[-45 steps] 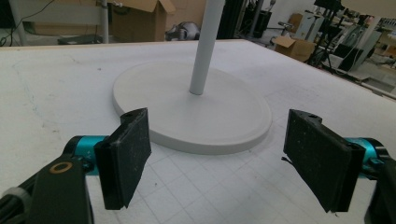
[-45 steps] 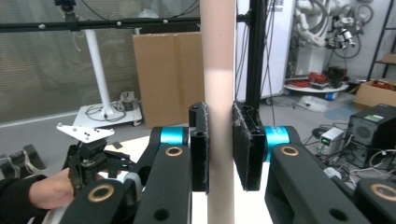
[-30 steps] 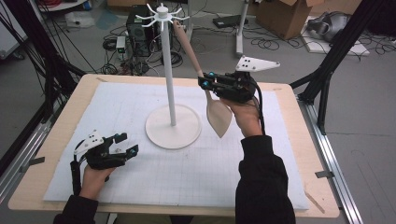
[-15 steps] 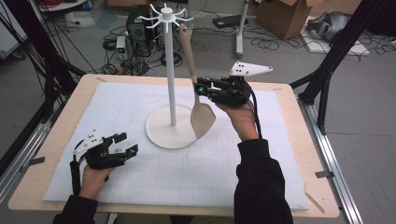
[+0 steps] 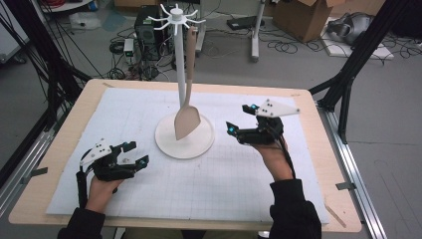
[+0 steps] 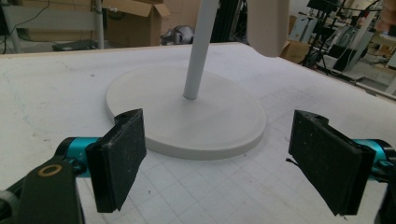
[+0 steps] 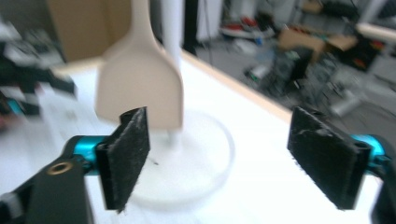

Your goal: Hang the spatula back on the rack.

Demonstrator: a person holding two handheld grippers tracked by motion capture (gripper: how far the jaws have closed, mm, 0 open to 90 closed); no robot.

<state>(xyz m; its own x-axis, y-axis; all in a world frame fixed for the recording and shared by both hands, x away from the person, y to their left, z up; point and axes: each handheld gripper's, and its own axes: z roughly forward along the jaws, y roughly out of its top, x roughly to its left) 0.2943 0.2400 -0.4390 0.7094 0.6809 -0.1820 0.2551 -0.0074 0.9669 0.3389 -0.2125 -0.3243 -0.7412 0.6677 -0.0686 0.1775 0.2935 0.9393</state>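
Observation:
A beige spatula (image 5: 188,99) hangs by its handle from a hook at the top of the white utensil stand (image 5: 178,59), blade down over the stand's round base (image 5: 199,144). In the right gripper view the spatula's blade (image 7: 140,88) hangs in front of the pole. My right gripper (image 5: 238,119) is open and holds nothing, a short way right of the base. My left gripper (image 5: 137,153) is open on the mat to the left of the base, jaws toward the base (image 6: 187,126). The blade's tip (image 6: 268,28) shows at the top of the left gripper view.
A white gridded mat (image 5: 129,114) covers most of the wooden table (image 5: 59,144). Black frame posts stand at the left (image 5: 54,64) and right (image 5: 358,55) table edges. Cables, a computer case and cardboard boxes lie on the floor beyond the far edge.
My right gripper let go of the spatula and drew back to the right and toward me, jaws now open. The spatula now hangs free from the stand. The left gripper stayed put.

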